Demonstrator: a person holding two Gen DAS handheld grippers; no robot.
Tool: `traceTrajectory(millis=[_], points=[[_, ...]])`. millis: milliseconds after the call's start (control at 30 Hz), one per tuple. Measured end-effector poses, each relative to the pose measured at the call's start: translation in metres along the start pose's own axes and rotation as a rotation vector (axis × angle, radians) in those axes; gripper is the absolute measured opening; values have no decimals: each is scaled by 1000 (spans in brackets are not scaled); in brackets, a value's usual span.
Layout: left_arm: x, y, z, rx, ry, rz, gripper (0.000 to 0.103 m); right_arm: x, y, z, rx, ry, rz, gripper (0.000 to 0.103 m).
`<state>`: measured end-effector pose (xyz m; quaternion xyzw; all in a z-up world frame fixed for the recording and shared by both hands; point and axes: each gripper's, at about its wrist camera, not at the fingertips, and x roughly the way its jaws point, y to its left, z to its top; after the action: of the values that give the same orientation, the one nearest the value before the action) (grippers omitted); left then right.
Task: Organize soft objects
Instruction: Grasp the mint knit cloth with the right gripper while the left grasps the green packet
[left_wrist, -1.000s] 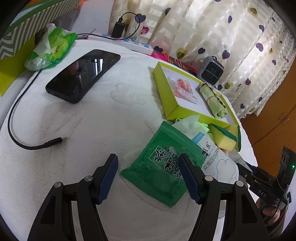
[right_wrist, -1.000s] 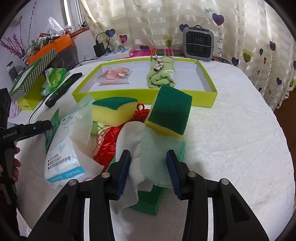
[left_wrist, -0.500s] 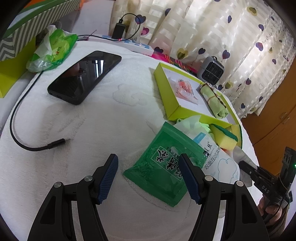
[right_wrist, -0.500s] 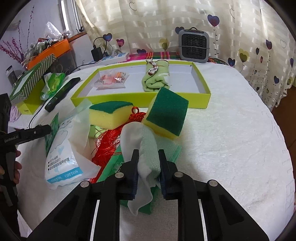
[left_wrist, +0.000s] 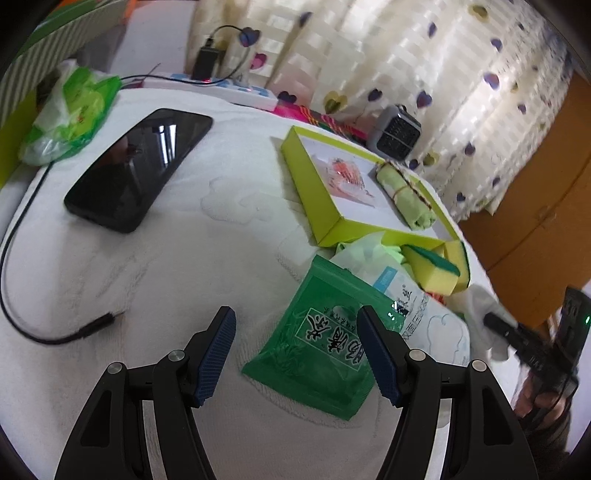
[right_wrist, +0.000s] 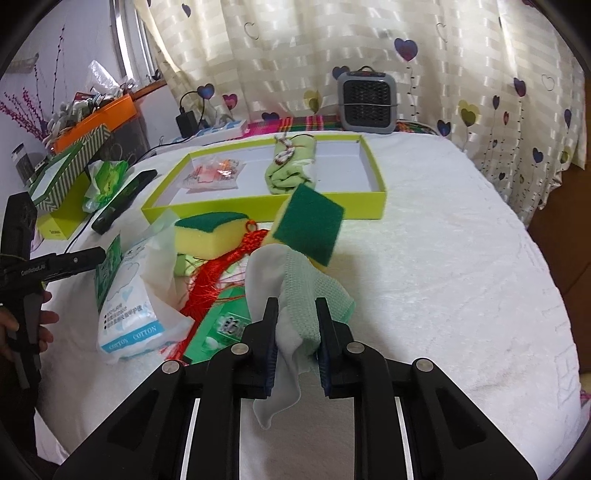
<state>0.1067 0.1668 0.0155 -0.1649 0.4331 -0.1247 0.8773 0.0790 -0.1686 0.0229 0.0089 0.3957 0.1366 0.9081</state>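
Note:
My right gripper (right_wrist: 297, 332) is shut on a pale green and white cloth (right_wrist: 303, 291) and holds it lifted over the pile. One green-topped yellow sponge (right_wrist: 310, 227) leans against the cloth, another sponge (right_wrist: 208, 236) lies beside it. A lime green tray (right_wrist: 266, 212) behind holds a rolled green towel (right_wrist: 291, 170) and a small packet (right_wrist: 212, 175). My left gripper (left_wrist: 297, 350) is open over a green packet (left_wrist: 321, 339) on the white bed. A cotton pad bag (right_wrist: 127, 291) and red tassel (right_wrist: 218, 273) lie in the pile.
A black phone (left_wrist: 136, 170) and cable (left_wrist: 55, 336) lie left on the bed. A green plastic bag (left_wrist: 70, 114) and striped box (right_wrist: 66, 173) sit at the far left. A small grey heater (right_wrist: 367, 101) stands behind the tray by the curtain.
My right gripper closed on the cloth and lifted it, tipping the sponge that rested on it. My left gripper shifted slightly and stayed open.

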Motion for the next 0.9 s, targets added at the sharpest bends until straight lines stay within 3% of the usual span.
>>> traceTrajectory(millis=[133,300,433,800,900], points=[[6,-7,2,87,23,13,68,-4,-7,-2,16,-5,-16,19],[8,-4,4,105,38,-22,69,-4,-11,-3,27,-3,-18,19],[7,-14,-5,181,57,-30,69,0,-9,-4,27,4,-7,19],[13,-32,-14,271,53,87,69,5,-15,-5,47,16,-1,19],[12,-32,-15,279,46,117,61,6,-15,-5,49,21,5,19]])
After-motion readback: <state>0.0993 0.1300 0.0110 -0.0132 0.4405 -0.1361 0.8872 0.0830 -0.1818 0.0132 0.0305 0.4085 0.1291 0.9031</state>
